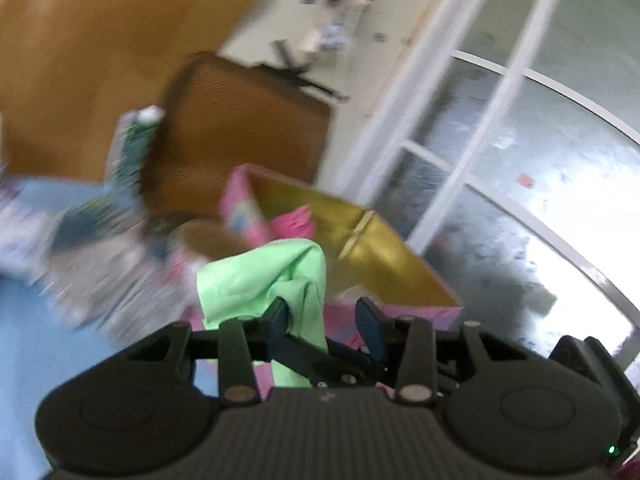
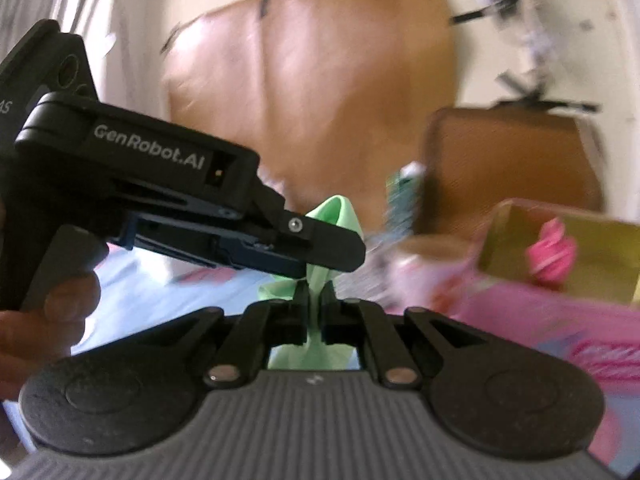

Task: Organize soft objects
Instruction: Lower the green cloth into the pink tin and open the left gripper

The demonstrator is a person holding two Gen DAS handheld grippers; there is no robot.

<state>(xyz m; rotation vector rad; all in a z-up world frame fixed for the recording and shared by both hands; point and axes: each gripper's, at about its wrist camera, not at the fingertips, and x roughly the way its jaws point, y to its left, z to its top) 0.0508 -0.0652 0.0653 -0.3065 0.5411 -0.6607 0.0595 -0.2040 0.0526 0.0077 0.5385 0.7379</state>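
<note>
1. Green cloth (image 2: 316, 332) sits at the lower centre of the right wrist view, pinched between your right gripper (image 2: 315, 304) fingers, which are clenched on it.
2. Your left gripper (image 1: 324, 318) is released, its fingers spread, with the cloth draped over its left finger (image 1: 280, 312).
3. Behind the cloth in the left view, a pink box (image 1: 400, 248) with a gold lining holds a pink item (image 1: 294, 222).

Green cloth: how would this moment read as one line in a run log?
green cloth: lifted | right claw: shut on it | left claw: open, around it | pink box: open behind
</note>
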